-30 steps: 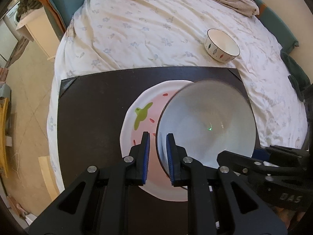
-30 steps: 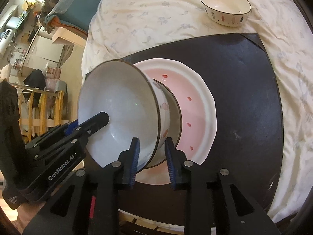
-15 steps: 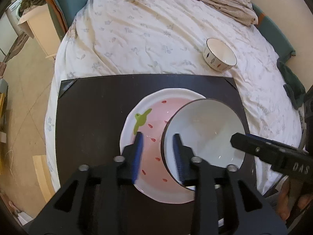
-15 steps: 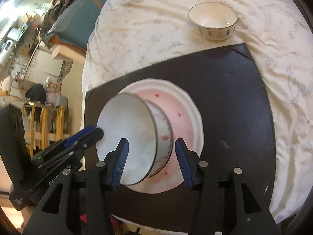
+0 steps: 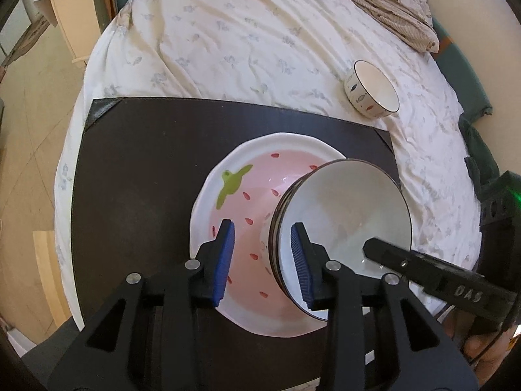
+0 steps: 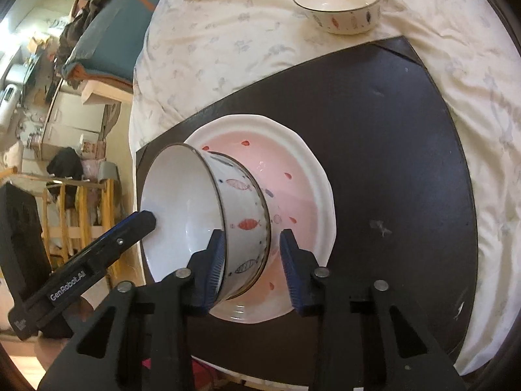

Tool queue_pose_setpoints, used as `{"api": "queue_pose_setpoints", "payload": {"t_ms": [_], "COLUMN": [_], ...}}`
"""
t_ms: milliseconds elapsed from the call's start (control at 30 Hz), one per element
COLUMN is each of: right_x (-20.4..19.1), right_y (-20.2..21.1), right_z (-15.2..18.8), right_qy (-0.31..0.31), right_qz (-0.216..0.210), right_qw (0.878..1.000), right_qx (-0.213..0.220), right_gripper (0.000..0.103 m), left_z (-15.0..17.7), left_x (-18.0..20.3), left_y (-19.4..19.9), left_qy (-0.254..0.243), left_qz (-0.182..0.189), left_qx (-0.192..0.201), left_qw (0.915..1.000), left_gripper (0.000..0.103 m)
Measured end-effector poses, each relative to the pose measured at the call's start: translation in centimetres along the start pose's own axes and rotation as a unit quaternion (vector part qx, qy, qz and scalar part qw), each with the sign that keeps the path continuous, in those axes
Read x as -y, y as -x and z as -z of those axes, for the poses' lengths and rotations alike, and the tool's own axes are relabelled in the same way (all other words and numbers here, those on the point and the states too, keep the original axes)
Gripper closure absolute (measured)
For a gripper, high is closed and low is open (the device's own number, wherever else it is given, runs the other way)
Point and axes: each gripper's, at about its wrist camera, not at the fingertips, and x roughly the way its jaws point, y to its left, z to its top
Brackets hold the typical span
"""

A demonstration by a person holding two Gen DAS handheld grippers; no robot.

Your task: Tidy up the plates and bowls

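A white bowl with fish pattern [image 5: 345, 215] [image 6: 241, 208] rests in a pink strawberry plate [image 5: 247, 202] [image 6: 293, 176] on a dark mat [image 5: 136, 176] [image 6: 390, 150]. A smaller bowl seems nested under it. My left gripper [image 5: 262, 257] is open, its jaws either side of the bowl's rim without gripping. My right gripper [image 6: 252, 267] is open around the opposite rim. A second small fish bowl [image 5: 373, 93] [image 6: 338, 8] sits on the bedsheet beyond the mat.
The mat lies on a bed with a white floral sheet [image 5: 247, 42] [image 6: 228, 39]. A striped blanket [image 5: 384, 3] lies at the far end. A wooden rack [image 6: 78, 208] and furniture stand beside the bed.
Both grippers opened and let go of the bowl's rim. Both pulled back and up, so the bowl and plate look smaller and farther.
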Motion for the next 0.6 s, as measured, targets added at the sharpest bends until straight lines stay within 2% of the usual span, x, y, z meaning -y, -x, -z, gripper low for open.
{"api": "queue_pose_setpoints", "payload": {"t_ms": [133,233,367,600], "right_x": [1.2,2.6,2.2,2.7], "right_y": [0.9,1.6,1.0,-0.2], "right_z": [-0.2,-0.7,-1.2,-1.5], "right_qy": [-0.029,-0.067,-0.047,-0.061], "right_qz": [-0.017,-0.063,-0.042,-0.046], "right_qw": [0.999,0.995,0.997,0.997], "right_qx": [0.023,0.041,0.043,0.022], "right_gripper": [0.065,0.063,0.066,0.066], "left_z": [-0.1,-0.4,-0.5,-0.6], "left_x": [0.0,0.0,0.0,-0.1], "left_y": [0.3,0.5,0.4,0.5], "left_qy": [0.0,0.003,0.005,0.008], "left_qz": [0.003,0.006,0.004,0.012], "left_qx": [0.005,0.01,0.011,0.013], "left_qw": [1.0,0.9999,0.9999,0.9998], "left_gripper": [0.071,0.071,0.071,0.071]}}
